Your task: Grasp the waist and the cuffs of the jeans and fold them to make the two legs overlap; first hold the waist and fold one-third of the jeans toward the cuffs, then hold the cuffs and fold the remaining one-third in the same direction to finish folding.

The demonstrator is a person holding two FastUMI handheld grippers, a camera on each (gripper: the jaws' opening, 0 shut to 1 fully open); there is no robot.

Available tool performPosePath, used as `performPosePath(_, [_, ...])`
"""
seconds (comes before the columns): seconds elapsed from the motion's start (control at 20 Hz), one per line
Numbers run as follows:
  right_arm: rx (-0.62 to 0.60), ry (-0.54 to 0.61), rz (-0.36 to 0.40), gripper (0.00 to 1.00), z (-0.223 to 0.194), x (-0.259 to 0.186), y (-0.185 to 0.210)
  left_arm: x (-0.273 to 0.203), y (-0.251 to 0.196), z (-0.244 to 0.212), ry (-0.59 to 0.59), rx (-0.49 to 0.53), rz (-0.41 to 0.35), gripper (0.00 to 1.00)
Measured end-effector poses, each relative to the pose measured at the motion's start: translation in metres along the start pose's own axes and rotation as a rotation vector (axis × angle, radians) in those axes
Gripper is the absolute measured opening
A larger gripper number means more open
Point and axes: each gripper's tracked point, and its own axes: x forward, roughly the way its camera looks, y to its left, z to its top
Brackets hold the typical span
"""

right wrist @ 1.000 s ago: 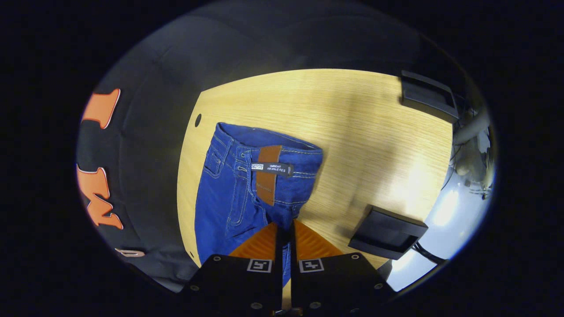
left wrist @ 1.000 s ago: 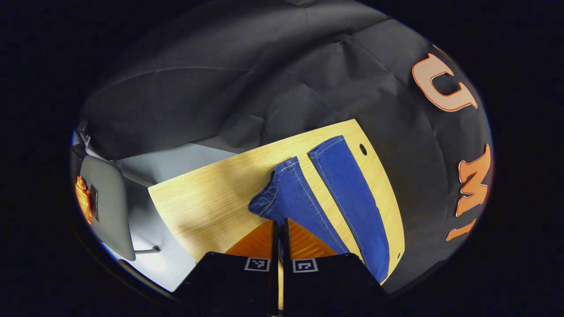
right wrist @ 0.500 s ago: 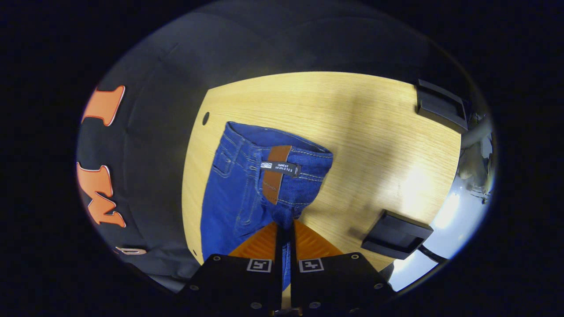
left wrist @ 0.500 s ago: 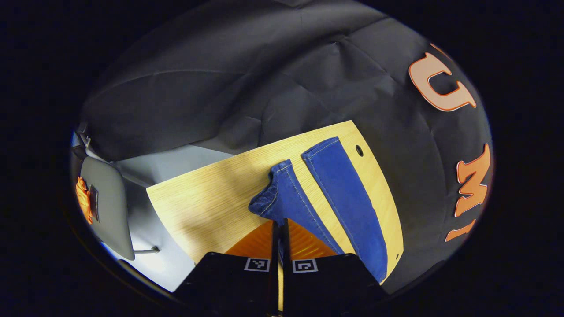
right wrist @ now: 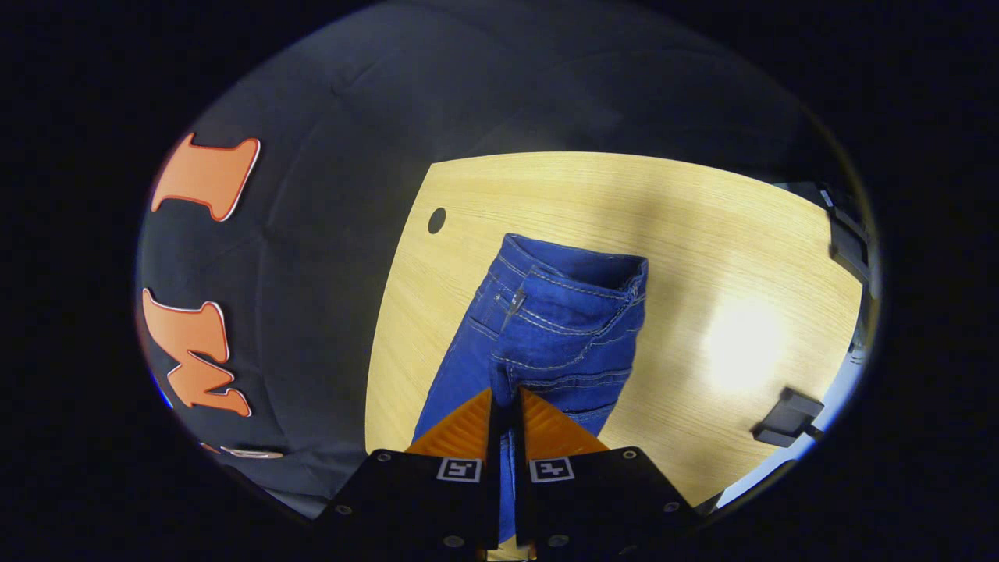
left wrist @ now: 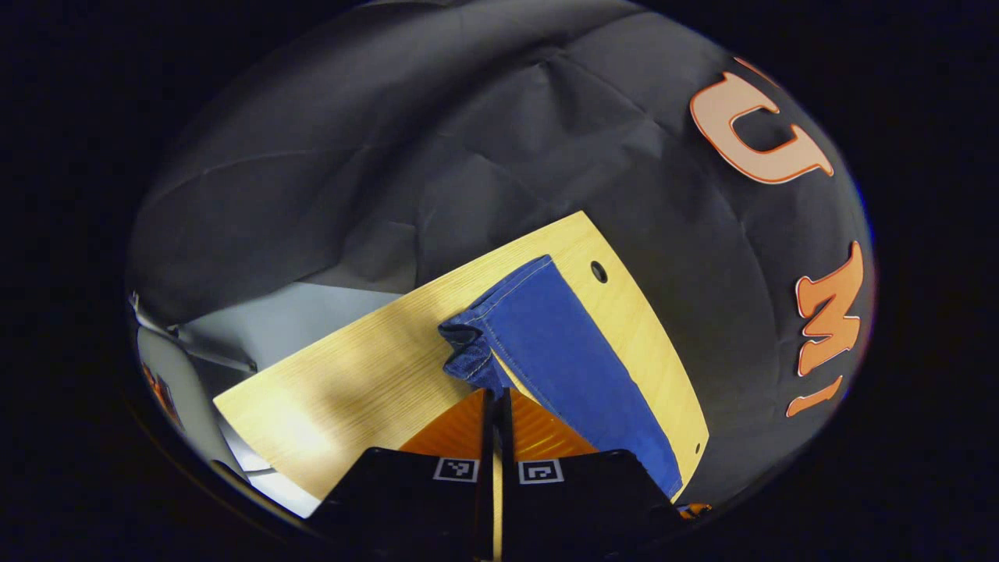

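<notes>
Left claw (left wrist: 495, 398) is clamped on a jeans (left wrist: 562, 351) cuff at lower centre; right claw (right wrist: 507, 402) pinches the waist, legs overlapping on the tabletop (right wrist: 702, 234).

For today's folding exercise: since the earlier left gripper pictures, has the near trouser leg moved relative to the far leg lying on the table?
Yes. The near leg, gripped by the left gripper, has swung across onto the far leg, closing the strip of table between them.

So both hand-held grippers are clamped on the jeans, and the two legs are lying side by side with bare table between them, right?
Not quite. Both hand-held grippers, left and right, are clamped on the jeans, but the left gripper view shows one leg lying over the other.
</notes>
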Motion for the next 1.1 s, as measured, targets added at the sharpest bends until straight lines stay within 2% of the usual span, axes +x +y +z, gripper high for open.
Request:
performPosePath(0.45, [0.034, -0.004, -0.022, 0.08, 0.031, 0.040, 0.038, 0.047, -0.052, 0.058, 0.024, 0.066, 0.012, 0.04])
performPosePath(0.8, [0.036, 0.022, -0.049, 0.08, 0.042, 0.080, 0.066, 0.109, -0.077, 0.078, 0.084, 0.163, 0.080, 0.04])
performPosePath(1.0, [0.051, 0.027, -0.072, 0.08, 0.049, 0.094, 0.075, 0.132, -0.093, 0.087, 0.085, 0.211, 0.084, 0.04])
performPosePath(1.1, [0.081, 0.030, -0.082, 0.08, 0.048, 0.099, 0.079, 0.136, -0.102, 0.089, 0.086, 0.274, 0.089, 0.04])
